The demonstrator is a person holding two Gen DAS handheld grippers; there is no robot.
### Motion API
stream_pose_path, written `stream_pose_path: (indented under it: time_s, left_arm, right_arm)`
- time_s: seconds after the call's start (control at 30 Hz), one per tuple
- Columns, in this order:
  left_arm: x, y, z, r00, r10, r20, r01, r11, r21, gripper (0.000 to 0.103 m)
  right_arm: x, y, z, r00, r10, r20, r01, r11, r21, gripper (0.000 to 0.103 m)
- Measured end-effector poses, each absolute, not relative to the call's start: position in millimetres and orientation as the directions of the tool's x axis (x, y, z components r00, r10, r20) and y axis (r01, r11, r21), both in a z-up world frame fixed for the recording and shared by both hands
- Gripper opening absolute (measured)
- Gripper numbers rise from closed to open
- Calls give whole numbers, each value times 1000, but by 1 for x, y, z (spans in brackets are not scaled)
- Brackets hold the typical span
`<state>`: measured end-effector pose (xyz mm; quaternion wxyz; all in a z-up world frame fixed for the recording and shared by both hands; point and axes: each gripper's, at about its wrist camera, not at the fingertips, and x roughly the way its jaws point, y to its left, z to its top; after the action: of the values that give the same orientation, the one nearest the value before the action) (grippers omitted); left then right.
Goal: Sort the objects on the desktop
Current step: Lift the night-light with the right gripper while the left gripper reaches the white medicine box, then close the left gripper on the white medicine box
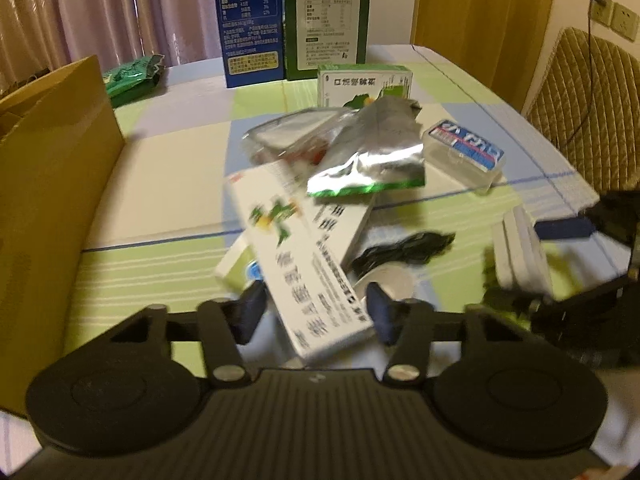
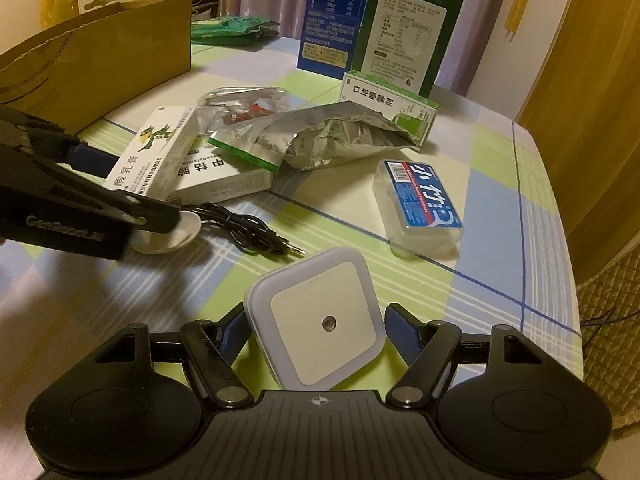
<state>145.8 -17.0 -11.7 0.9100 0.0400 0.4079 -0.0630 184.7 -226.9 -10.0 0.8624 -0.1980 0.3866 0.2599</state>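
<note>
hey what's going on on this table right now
A person is sorting clutter on a checked tablecloth with two handheld grippers. The left gripper is open around a long white medicine box with a green dragon logo, which lies on a pile of boxes and a silver foil pouch. The right gripper is open around a square white night light, not visibly clamping it. A brown cardboard box stands at the left.
</note>
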Motion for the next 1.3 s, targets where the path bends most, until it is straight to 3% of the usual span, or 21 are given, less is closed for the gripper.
stream_pose_path:
  time_s: [0.07, 0.33, 0.37, 0.4, 0.47, 0.53, 0.77, 0.9, 1.0, 1.2, 1.3]
  left_arm:
    - [136, -4, -12, 650, -64, -757, 145, 989, 41, 34]
    - [112, 22, -16, 625, -85, -776, 190, 981, 46, 34]
    - [111, 22, -17, 626, -81, -775, 190, 980, 51, 40]
    - [112, 21, -17, 628, -81, -774, 192, 980, 53, 53]
    - [112, 20, -15, 641, -89, -762, 194, 980, 50, 64]
    - [114, 17, -12, 652, -93, -752, 198, 979, 50, 67]
    - [126, 20, -13, 659, -77, -748, 158, 987, 37, 69]
    - [133, 22, -16, 659, -69, -749, 140, 990, 32, 62]
    - [139, 19, -18, 642, -67, -764, 152, 988, 41, 36]
    - [137, 15, -18, 648, -48, -760, 165, 983, 79, 33]
    - [133, 17, -13, 652, -32, -757, 151, 985, 88, 33]
  right_arm:
    - [184, -226, -10, 560, 302, -772, -607, 783, -135, 70]
    - [167, -214, -1, 517, 353, -780, -613, 788, -50, 66]
    - [164, -212, 0, 517, 355, -779, -616, 786, -50, 67]
    - [160, -210, -1, 518, 357, -777, -622, 781, -56, 67]
    - [156, -208, -5, 511, 353, -784, -634, 771, -66, 70]
    - [155, -208, -11, 503, 349, -791, -644, 761, -75, 85]
    - [158, -215, -13, 530, 377, -759, -656, 750, -85, 88]
    - [161, -213, -11, 519, 406, -752, -668, 742, -60, 87]
    - [164, -211, -12, 515, 408, -754, -668, 743, -54, 86]
    - [169, -211, -14, 495, 404, -769, -659, 752, -29, 67]
    - [167, -208, -12, 501, 388, -773, -659, 750, -50, 66]
